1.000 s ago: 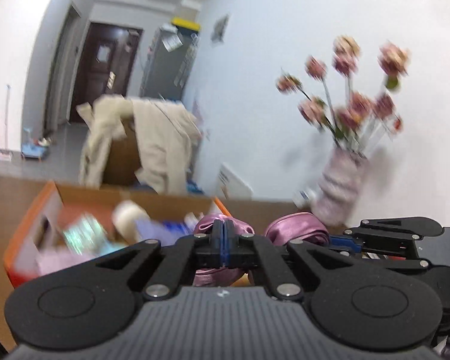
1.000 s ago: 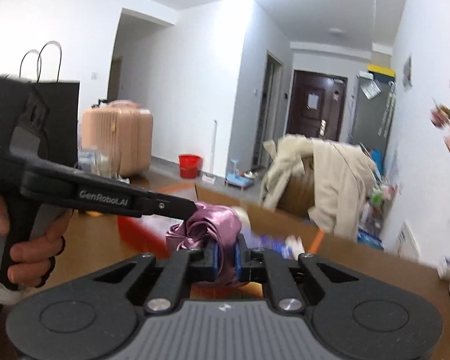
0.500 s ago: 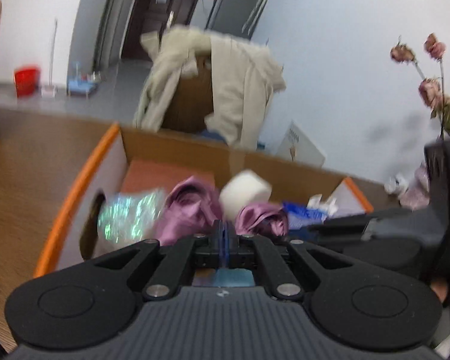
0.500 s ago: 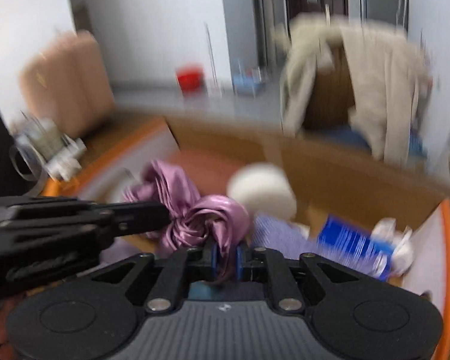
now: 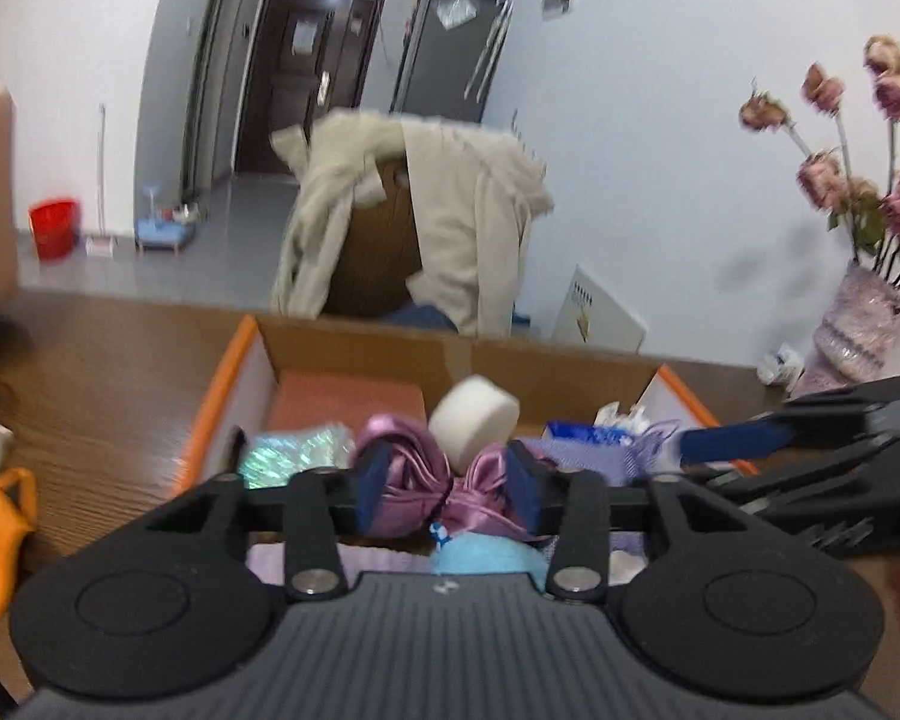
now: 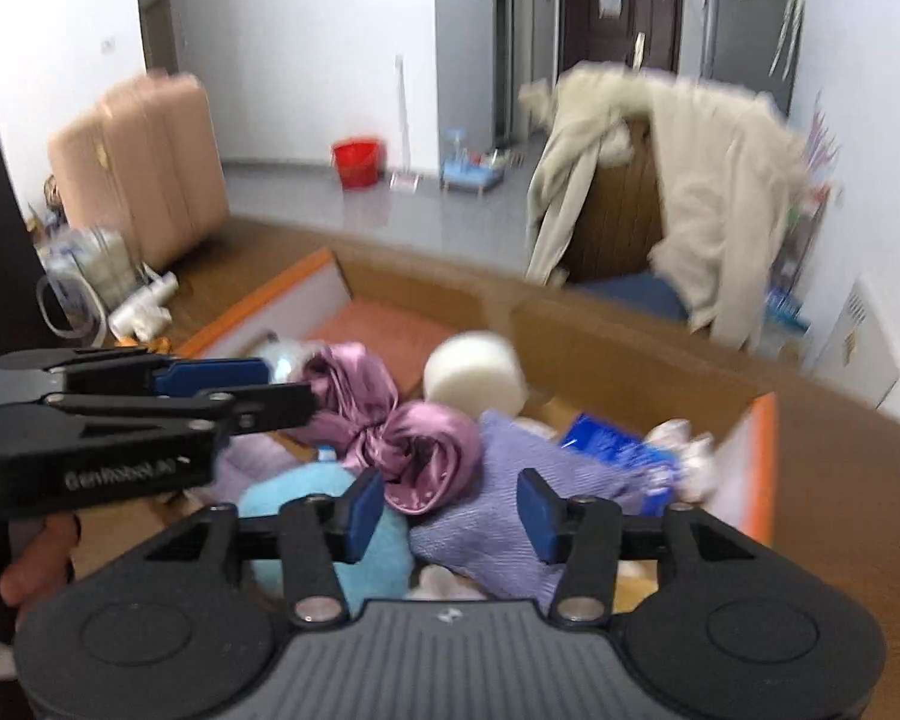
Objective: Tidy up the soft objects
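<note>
Bright, even indoor light around me – soft shadows, slight motion blur throughout, fisheye bending and darkening my corners.

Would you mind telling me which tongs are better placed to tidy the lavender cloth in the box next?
Probably right: the right tongs hang open just above the lavender cloth in the box; the open left tongs sit over the pink satin.
</note>
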Motion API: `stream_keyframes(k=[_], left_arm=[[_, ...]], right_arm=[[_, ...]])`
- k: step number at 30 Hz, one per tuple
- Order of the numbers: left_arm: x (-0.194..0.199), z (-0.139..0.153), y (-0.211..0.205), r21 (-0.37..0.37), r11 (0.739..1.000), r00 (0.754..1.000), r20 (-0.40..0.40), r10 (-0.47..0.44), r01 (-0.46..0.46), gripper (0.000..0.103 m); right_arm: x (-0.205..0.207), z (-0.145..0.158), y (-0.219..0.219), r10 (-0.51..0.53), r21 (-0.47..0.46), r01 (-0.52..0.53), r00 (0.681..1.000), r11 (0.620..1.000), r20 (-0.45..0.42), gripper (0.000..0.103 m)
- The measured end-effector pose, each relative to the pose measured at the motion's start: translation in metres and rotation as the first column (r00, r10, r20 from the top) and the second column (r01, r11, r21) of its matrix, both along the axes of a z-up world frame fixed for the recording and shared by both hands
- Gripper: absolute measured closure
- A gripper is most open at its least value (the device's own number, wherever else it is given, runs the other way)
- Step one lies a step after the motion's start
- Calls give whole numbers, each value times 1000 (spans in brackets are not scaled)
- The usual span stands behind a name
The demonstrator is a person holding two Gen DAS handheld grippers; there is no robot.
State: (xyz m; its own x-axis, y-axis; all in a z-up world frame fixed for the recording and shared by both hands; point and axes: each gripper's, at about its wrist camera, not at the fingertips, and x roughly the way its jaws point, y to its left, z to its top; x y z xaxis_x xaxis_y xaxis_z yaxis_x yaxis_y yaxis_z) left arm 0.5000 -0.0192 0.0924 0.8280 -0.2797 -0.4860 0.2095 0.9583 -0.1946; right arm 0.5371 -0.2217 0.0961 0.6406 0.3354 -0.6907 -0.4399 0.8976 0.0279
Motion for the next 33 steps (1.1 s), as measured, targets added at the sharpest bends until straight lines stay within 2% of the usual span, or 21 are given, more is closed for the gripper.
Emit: stream_keyframes(k=[2,7,10,12,16,20,25,28,33], left_arm=[[-20,16,7,23,1000,999,41,20,-21,36],[-89,39,26,80,994,987,148,57,-70,20],[-127,33,37,96,991,985,152,78,-93,18],[-152,28,42,103,990,983,168,77,-95,13],[-193,18,52,123,985,978,186,95,-119,10],[-231,14,62,96,986,968,226,113,-138,6],[-280,16,66,86,989,957,275,89,-117,2],[-307,16,64,69,992,952,296,78,-103,1],[-354,6,51,91,989,937,340,80,-117,0]], right_arm=[[-20,21,-15,-25,13,24,999,1000,49,42],[-81,50,-44,-67,81,56,988,995,139,30],[-121,52,-56,-80,125,58,980,990,181,27],[-146,48,-60,-99,143,73,978,987,183,27],[-193,37,-65,-162,175,127,965,976,205,27],[-241,20,-65,-240,205,199,950,958,200,26],[-293,3,-53,-307,241,254,926,937,219,25],[-323,-1,-39,-314,246,250,910,937,271,23],[-370,-6,-17,-336,224,269,870,937,362,19]])
